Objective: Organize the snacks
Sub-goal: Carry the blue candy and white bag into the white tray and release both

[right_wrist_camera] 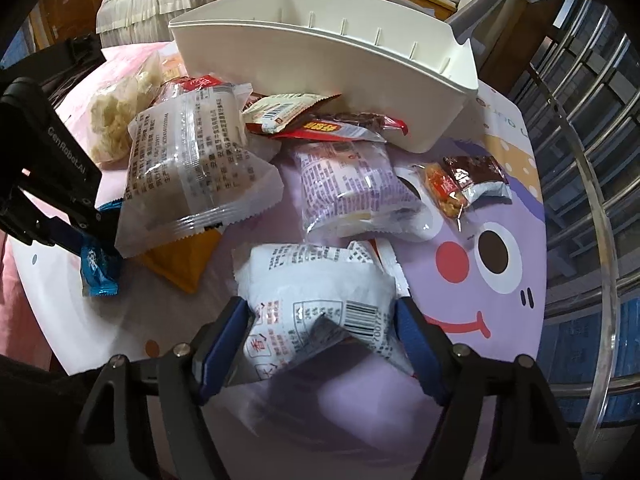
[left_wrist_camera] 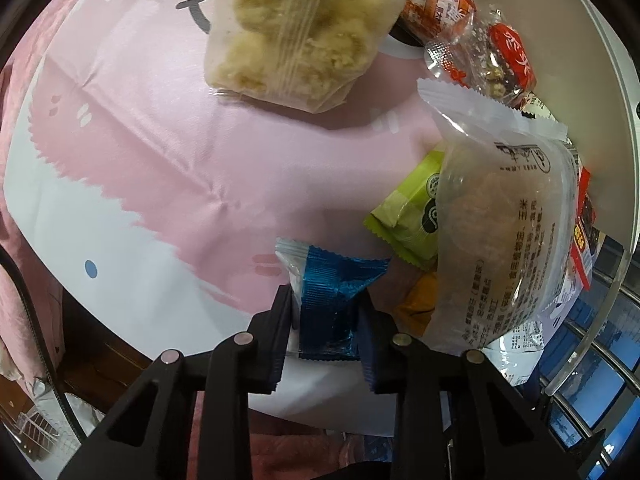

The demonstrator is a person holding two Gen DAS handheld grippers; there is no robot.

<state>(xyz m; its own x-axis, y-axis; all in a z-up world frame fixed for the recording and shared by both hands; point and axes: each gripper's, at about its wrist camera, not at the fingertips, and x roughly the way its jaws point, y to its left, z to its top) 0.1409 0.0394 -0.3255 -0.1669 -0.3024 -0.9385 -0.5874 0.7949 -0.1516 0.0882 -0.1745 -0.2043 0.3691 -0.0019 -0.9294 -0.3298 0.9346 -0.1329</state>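
gripping one blue packet [left_wrist_camera: 332, 304], left jaws pinched tight; right jaws clamp one white pack [right_wrist_camera: 320, 312].

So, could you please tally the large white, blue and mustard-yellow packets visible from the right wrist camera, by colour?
Large white printed packets: 3
Blue packet: 1
Mustard-yellow packet: 1
Total: 5
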